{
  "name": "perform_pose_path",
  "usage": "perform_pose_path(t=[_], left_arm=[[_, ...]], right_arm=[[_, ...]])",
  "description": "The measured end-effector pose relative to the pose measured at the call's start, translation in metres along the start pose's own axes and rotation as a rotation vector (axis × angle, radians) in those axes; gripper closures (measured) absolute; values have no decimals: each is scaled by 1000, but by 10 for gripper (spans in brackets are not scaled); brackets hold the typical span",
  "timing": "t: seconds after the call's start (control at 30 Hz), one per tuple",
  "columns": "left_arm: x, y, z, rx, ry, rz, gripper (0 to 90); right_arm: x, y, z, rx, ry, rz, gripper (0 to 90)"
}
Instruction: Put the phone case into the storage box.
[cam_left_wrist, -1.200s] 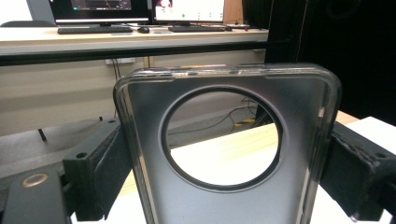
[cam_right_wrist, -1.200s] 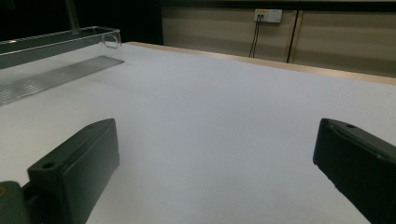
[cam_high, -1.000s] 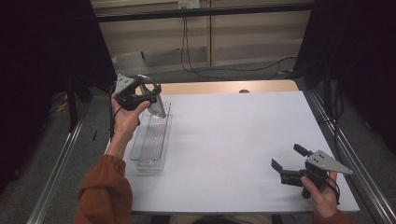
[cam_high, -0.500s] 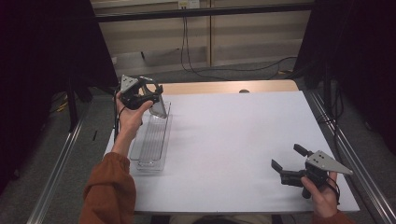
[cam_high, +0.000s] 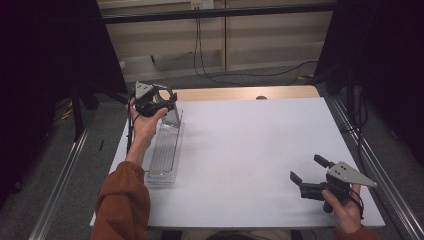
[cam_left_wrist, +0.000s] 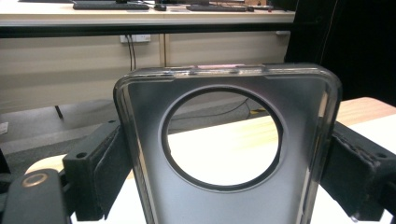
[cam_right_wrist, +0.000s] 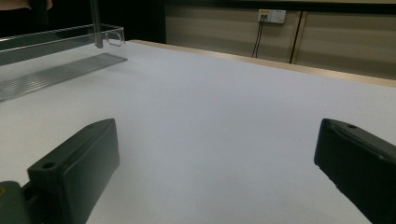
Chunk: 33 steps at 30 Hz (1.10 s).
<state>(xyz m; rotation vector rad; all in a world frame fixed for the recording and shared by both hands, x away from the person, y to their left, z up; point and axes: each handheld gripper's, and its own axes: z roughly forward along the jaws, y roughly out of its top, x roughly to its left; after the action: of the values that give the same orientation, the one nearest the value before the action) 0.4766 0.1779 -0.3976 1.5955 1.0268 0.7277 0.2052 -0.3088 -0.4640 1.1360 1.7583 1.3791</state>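
Left claw (cam_high: 167, 102) clamps phone case (cam_left_wrist: 229, 154) | right claw (cam_high: 310, 175) agape

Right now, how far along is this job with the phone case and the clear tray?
Done: the left gripper is shut on the phone case and holds it lifted at the far end of the clear tray. In hand: carrying the case; where it will go cannot be told. The right gripper sits open and idle, low over the white table.
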Motion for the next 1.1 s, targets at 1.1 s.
perform_pose_path(t=[1.1], left_arm=[[8, -17, 20, 29, 42, -9, 115]], right_arm=[[0, -1, 0, 6, 7, 7, 0]])
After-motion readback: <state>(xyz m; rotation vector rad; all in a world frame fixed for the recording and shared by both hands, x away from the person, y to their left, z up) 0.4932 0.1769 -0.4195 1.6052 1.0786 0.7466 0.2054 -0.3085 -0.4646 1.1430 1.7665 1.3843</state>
